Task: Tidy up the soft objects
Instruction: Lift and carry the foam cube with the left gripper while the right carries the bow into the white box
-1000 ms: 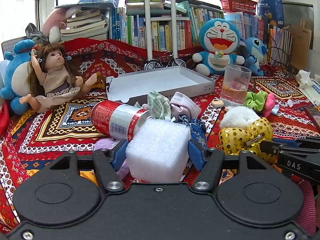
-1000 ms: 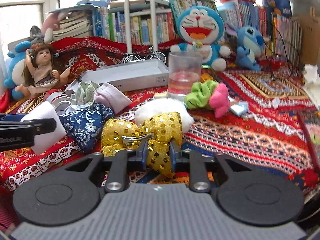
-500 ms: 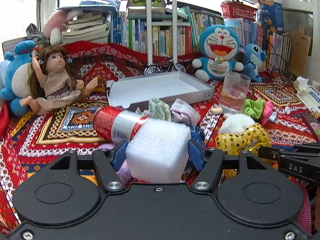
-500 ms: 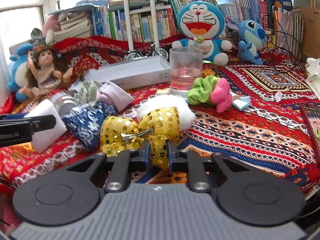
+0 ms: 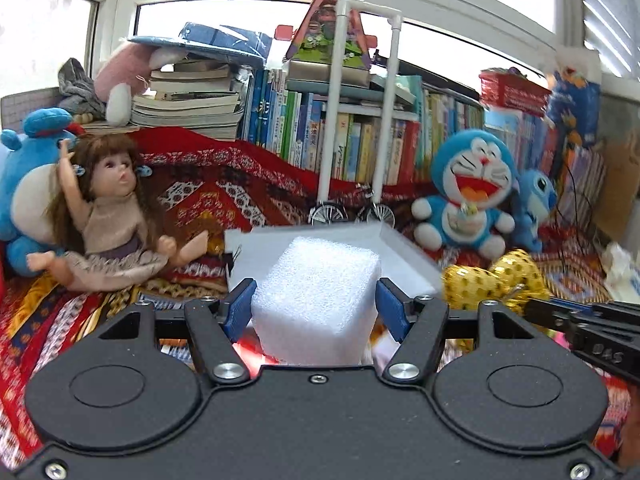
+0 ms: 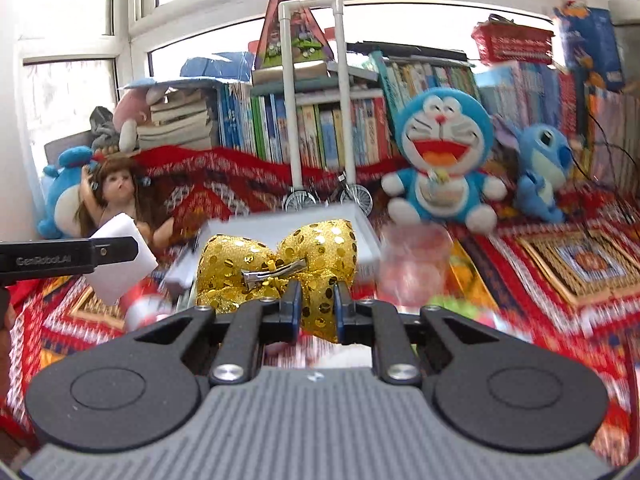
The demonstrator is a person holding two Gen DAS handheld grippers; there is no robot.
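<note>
Two soft things are up: my left hand-held gripper (image 5: 316, 306) squeezes the foam block (image 5: 316, 296), my right hand-held gripper (image 6: 316, 306) pinches the gold bow (image 6: 276, 264). I should drop both gently inside the white box (image 5: 404, 256) ahead.

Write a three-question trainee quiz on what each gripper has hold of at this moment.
1. True or false: the left gripper is shut on the white foam block.
2. What does the right gripper pinch? A: the gold sequin bow; B: a green scrunchie; C: the doll.
3. Fill in: the metal clip sits across the bow's ____.

Key: 1 true; 2 A; 3 middle.
</note>
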